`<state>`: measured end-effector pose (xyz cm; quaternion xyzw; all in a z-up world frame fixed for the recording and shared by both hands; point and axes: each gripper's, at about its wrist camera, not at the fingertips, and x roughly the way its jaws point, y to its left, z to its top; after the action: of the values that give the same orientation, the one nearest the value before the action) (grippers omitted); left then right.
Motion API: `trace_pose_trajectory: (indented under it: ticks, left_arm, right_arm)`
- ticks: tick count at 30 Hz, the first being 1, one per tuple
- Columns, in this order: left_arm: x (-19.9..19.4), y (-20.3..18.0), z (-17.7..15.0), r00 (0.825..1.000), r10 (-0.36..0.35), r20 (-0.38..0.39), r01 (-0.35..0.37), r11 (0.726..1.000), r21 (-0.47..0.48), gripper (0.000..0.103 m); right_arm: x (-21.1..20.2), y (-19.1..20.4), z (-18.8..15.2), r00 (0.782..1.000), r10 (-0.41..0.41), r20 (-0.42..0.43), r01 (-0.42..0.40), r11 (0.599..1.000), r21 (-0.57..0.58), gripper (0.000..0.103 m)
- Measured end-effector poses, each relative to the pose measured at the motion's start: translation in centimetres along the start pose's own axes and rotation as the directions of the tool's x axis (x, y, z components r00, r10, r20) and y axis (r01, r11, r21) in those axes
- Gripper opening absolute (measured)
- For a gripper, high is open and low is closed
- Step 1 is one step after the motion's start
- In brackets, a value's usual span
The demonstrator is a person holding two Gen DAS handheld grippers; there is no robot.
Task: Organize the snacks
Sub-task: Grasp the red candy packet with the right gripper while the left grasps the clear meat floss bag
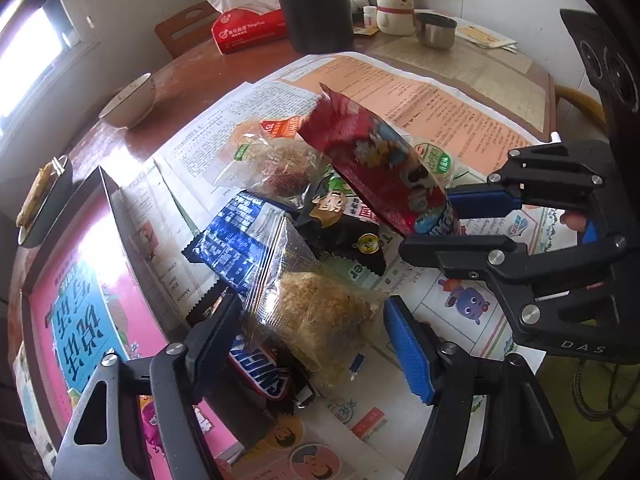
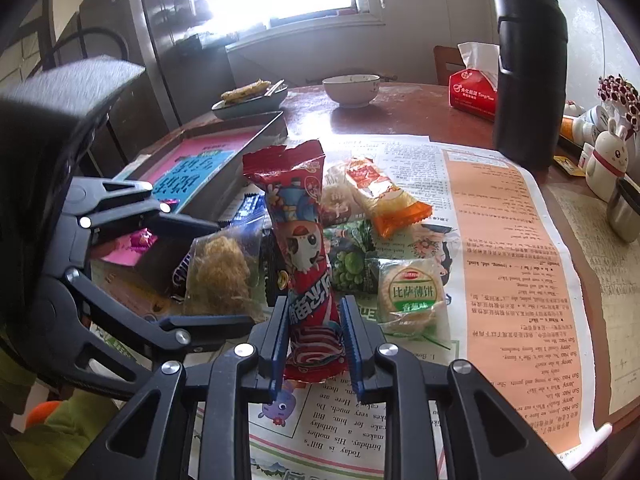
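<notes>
My right gripper (image 2: 314, 338) is shut on a long red snack packet (image 2: 304, 248) and holds it up over a pile of snacks on the newspaper; the packet also shows in the left wrist view (image 1: 376, 164), with the right gripper (image 1: 444, 224) at its lower end. My left gripper (image 1: 312, 344) is open, its jaws either side of a clear bag of floss cake (image 1: 320, 308). A Snickers bar (image 1: 264, 368), a blue wrapper (image 1: 236, 240) and a black packet (image 1: 340, 220) lie in the pile. A round cracker pack (image 2: 412, 296) lies to the right.
A dark tray with a pink lining (image 1: 80, 300) stands left of the pile. On the round table are a white bowl (image 1: 130, 102), a black flask (image 1: 316, 4), a red tissue box (image 1: 248, 28), a steel cup (image 1: 436, 30) and a rabbit figure (image 1: 396, 8).
</notes>
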<state>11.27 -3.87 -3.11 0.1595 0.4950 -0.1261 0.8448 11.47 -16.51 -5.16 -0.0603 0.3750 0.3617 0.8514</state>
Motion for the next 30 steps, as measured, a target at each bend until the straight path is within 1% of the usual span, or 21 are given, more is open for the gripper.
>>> trace_pose_trajectory:
  ticks: [2,3,6,8,12,18,23,26,30]
  left_arm:
    - [-0.1,-0.2,-0.1,1.0,0.023,0.007,-0.023,1.0,0.004,0.065]
    - [-0.1,-0.2,-0.2,0.999,0.032,0.007,-0.032,0.999,0.005,0.065]
    - [-0.3,-0.1,-0.2,1.0,0.029,0.009,-0.029,1.0,-0.005,0.061]
    - [-0.6,0.1,-0.3,1.0,0.014,0.015,-0.013,0.999,-0.032,0.058]
    - [-1.1,0.7,-0.3,0.999,-0.015,0.033,0.018,0.996,-0.091,0.056]
    - [-2.8,1.3,-0.5,0.995,-0.039,0.091,0.053,0.987,-0.154,0.055]
    - [-4.0,2.2,-0.8,0.991,-0.037,0.126,0.061,0.979,-0.195,0.054]
    - [-4.6,3.0,-0.9,0.988,-0.047,0.145,0.078,0.972,-0.223,0.054]
    - [-5.3,3.5,-1.0,0.985,-0.045,0.167,0.085,0.966,-0.243,0.054]
  right_arm:
    - [-0.2,-0.1,0.1,1.0,0.007,0.008,-0.007,1.0,0.01,0.026]
    - [-0.3,-0.2,0.1,1.0,0.01,0.011,-0.01,1.0,0.015,0.026]
    - [-0.7,-0.3,0.2,1.0,0.017,0.023,-0.018,0.999,0.028,0.026]
    - [-0.9,-0.4,0.2,0.999,0.022,0.031,-0.023,0.999,0.034,0.026]
    - [-1.4,-0.3,0.1,0.998,0.032,0.049,-0.034,0.999,0.04,0.026]
    - [-2.0,-0.3,0.2,0.996,0.039,0.075,-0.043,0.997,0.062,0.026]
    - [-2.3,-0.4,0.2,0.995,0.04,0.091,-0.047,0.996,0.074,0.026]
    - [-2.4,-0.3,0.2,0.994,0.042,0.096,-0.05,0.995,0.081,0.026]
    - [-2.5,-0.2,0.3,0.994,0.044,0.105,-0.053,0.995,0.086,0.026]
